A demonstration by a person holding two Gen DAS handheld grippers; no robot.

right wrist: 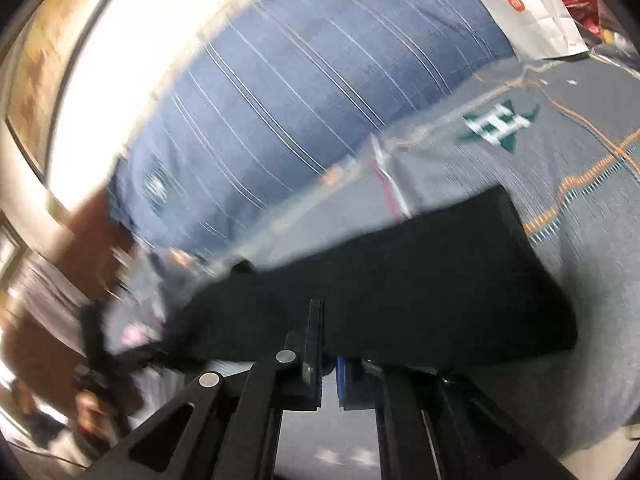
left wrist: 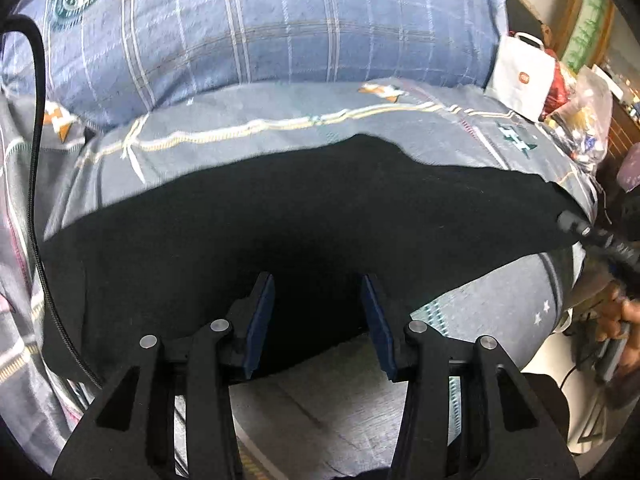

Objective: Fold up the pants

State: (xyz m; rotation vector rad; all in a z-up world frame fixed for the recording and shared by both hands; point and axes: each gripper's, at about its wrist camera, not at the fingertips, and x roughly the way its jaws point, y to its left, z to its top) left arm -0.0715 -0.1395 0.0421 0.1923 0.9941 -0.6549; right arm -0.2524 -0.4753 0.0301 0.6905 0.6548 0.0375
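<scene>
**Black pants spread on a patterned bed**

A bed with a grey patterned cover fills both views, a blue plaid pillow behind it and a white paper bag at its far corner. The black pants lie flat across the cover. The left gripper hovers over their near edge, fingers apart and empty. The right gripper is clenched on the pants' edge.

I see the black fabric pants spread on the grey patterned bedsheet, the blue plaid pillow behind them, the white paper bag right of it.
</scene>
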